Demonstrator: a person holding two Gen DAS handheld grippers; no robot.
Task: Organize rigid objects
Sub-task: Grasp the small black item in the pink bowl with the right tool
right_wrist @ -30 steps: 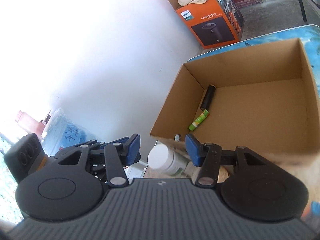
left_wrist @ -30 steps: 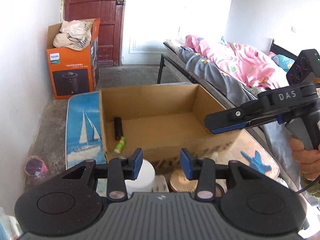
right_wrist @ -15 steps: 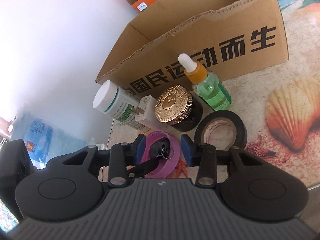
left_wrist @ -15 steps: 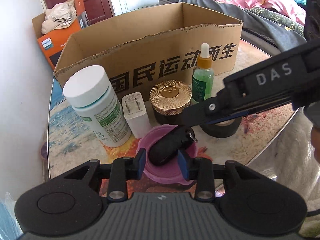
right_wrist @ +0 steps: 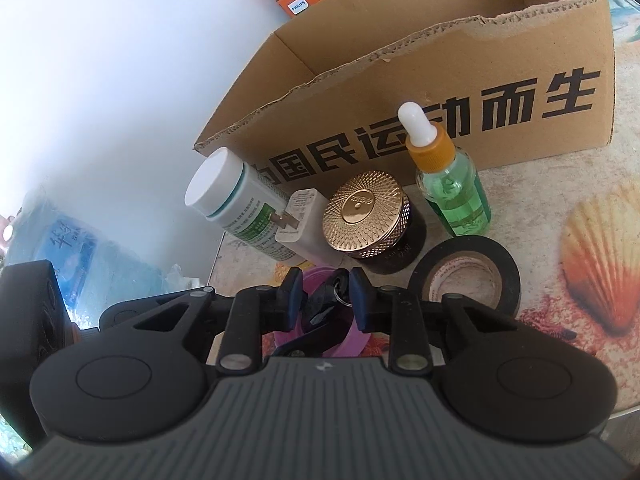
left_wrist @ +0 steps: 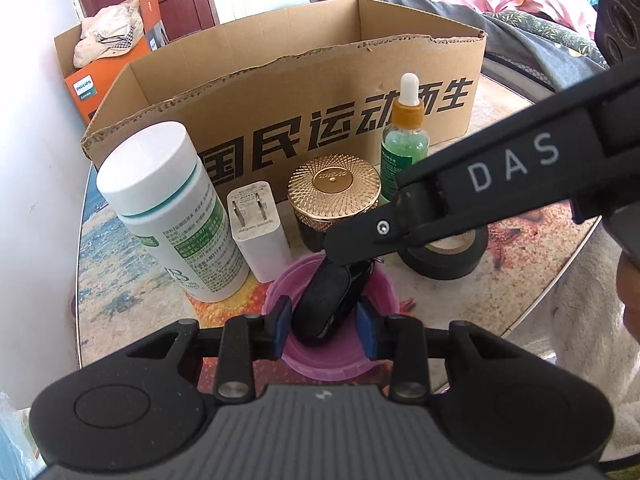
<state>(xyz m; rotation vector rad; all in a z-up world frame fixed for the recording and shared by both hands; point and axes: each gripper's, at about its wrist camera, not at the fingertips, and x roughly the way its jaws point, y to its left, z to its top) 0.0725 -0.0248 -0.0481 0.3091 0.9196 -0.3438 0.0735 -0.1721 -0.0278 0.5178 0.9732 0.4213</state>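
In 1 pink lid (left_wrist: 332, 368), 1 key fob (left_wrist: 324, 304) inside L claw (left_wrist: 323, 330), released, & R claw (right_wrist: 327, 300), closing, loose.

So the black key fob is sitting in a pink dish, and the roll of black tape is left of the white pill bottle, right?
Not quite. In the left wrist view the roll of black tape lies to the right, past the gold-lidded jar, far from the white pill bottle. The black key fob does sit in the pink dish.

Black characters 国民运动而生 across the front of the cardboard box (left_wrist: 280, 92), "DAS" on the black gripper arm (left_wrist: 516, 164) right of it, "PHILIPS" on the orange carton (left_wrist: 86, 88) (behind the box)
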